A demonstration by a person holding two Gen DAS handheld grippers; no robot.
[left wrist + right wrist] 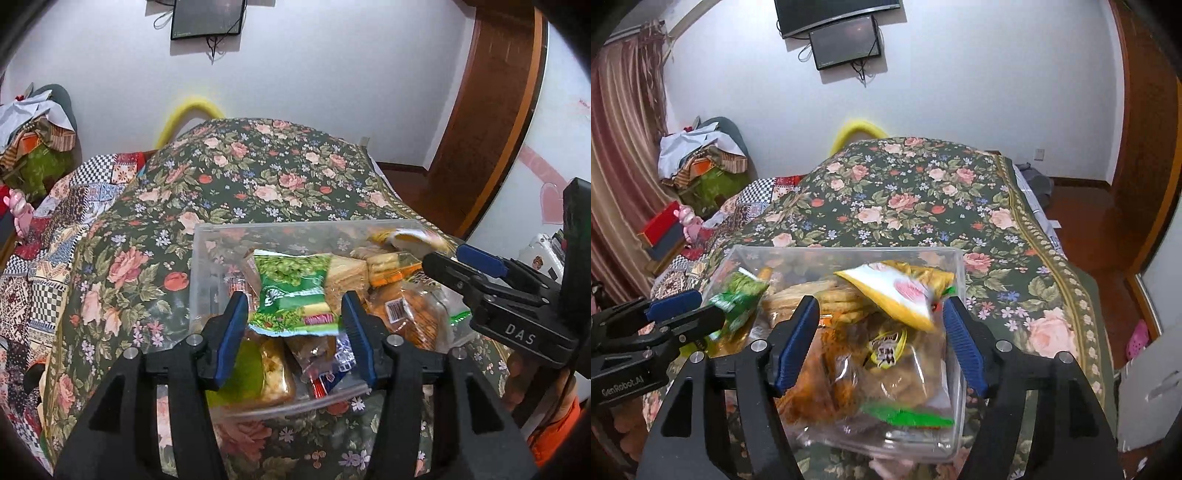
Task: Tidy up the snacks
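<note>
Both claws gape wide over the clear bin (207, 258) on the floral bed — left claw (293, 332) empty, green packet (291, 291) lying at its twelve o'clock; right claw (879, 343) empty, yellow packet (894, 295) blurred between its fingers, long axis slanting ten-to-four.

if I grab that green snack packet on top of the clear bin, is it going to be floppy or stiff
Probably floppy: the green snack packet shows crinkled film and a bent lower edge. Likely light for its size, since it perches on the other snacks in the clear bin without sinking in. Its glossy wrapper may slip between the open left tongs.
</note>
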